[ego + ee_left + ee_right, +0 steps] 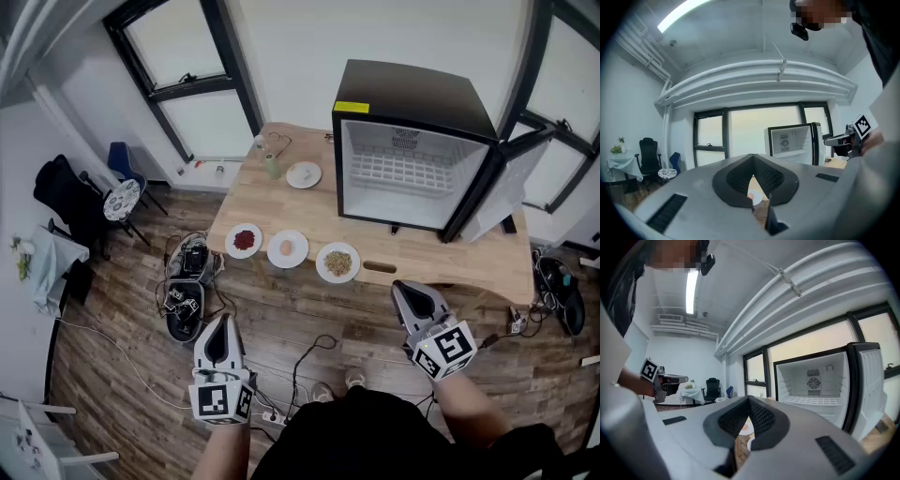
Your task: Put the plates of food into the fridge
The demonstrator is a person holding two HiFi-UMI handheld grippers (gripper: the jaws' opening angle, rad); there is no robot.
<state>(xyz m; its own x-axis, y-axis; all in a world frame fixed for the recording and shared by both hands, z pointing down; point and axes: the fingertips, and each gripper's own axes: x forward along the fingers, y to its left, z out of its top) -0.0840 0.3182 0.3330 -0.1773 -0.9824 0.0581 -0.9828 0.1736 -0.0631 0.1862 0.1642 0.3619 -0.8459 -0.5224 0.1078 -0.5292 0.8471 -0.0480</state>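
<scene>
**Beside the open fridge (412, 150), plates of food sit on the table (469, 267)**

Along the near edge of the wooden table, three plates stand in a row. From left to right they are the plate with red food (244, 240), the plate with an orange piece (287, 248) and the plate of brownish grains (337, 262). A fourth plate (304, 174) lies farther back, left of the fridge (its contents are too small to tell). The black fridge stands on the table's far right part, its door (511, 187) swung open to the right and a white wire shelf showing inside. Over the floor, nearer than the table and well apart from the plates, a person holds the left gripper (221, 328) and the right gripper (410, 295). Each has its jaws pressed together, with nothing between them.
</scene>
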